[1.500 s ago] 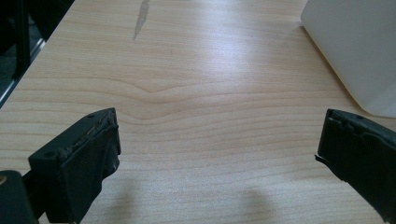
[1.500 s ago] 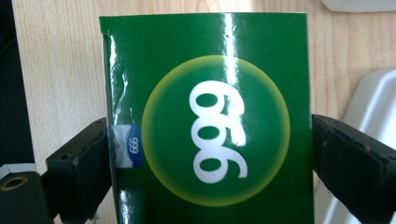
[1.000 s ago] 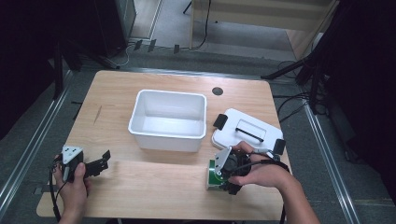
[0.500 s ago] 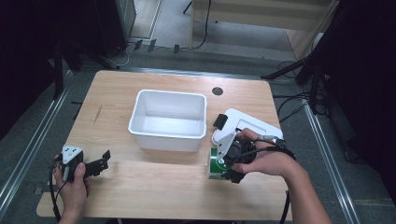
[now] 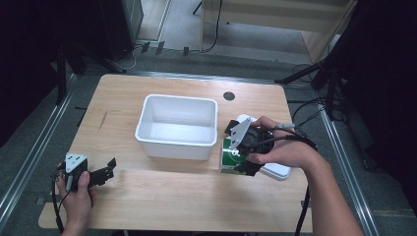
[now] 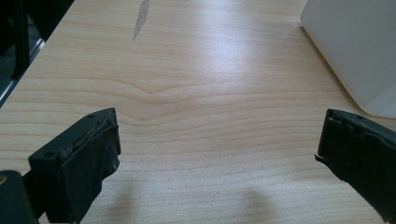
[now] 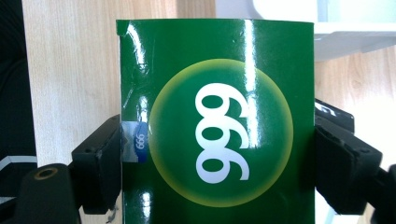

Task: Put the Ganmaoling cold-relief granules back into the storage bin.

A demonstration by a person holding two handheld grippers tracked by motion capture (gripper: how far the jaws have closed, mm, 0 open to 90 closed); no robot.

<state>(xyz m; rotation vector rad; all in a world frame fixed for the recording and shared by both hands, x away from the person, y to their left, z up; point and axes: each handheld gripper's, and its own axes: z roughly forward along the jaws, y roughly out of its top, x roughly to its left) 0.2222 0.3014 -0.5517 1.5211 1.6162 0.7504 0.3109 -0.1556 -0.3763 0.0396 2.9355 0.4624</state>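
We have the right gripper (image 5: 235, 156) clenched on the green box (image 5: 229, 158), its pads pressing both sides in the right gripper view (image 7: 215, 126). The box is lifted just right of the white bin (image 5: 178, 126), in front of the white lid (image 5: 273, 169) lying near the table's (image 5: 162, 201) right edge. To do this well, we should keep the box upright, hold the squeeze steady so the glossy carton does not slip, clear the bin's rim, then lower inside. The left gripper (image 5: 102, 172) rests released at the near left, jaws wide over bare wood (image 6: 219, 154). We count one box, one bin, one lid, two grippers.
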